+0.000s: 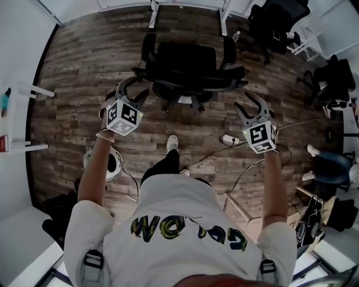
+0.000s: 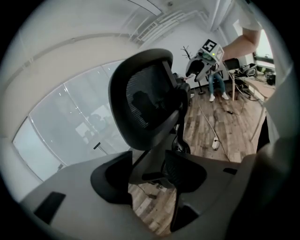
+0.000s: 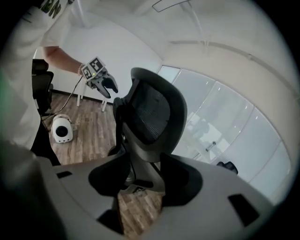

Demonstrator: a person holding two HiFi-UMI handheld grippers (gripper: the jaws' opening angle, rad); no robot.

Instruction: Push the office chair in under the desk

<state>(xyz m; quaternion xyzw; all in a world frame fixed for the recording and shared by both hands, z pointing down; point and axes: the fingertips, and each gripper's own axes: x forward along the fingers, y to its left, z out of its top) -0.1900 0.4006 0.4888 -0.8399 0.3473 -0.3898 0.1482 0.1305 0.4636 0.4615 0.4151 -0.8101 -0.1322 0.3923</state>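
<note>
A black office chair (image 1: 188, 70) with a mesh back stands on the wood floor, facing the white desk legs (image 1: 153, 14) at the top of the head view. My left gripper (image 1: 133, 89) hangs open just off the left end of the chair's back. My right gripper (image 1: 252, 106) is open a little off the right end, not touching it. In the left gripper view the chair's headrest (image 2: 147, 101) rises beyond the open left gripper (image 2: 154, 173). The right gripper view shows the headrest (image 3: 152, 112) past the open right gripper (image 3: 140, 180). Nothing is pinched in either one.
More black chairs stand at the back right (image 1: 277, 22) and the right (image 1: 336, 81). A seated person's legs (image 1: 325, 162) are at the right. A white round device (image 1: 109, 162) and a power strip (image 1: 229, 139) with cables lie on the floor near my feet.
</note>
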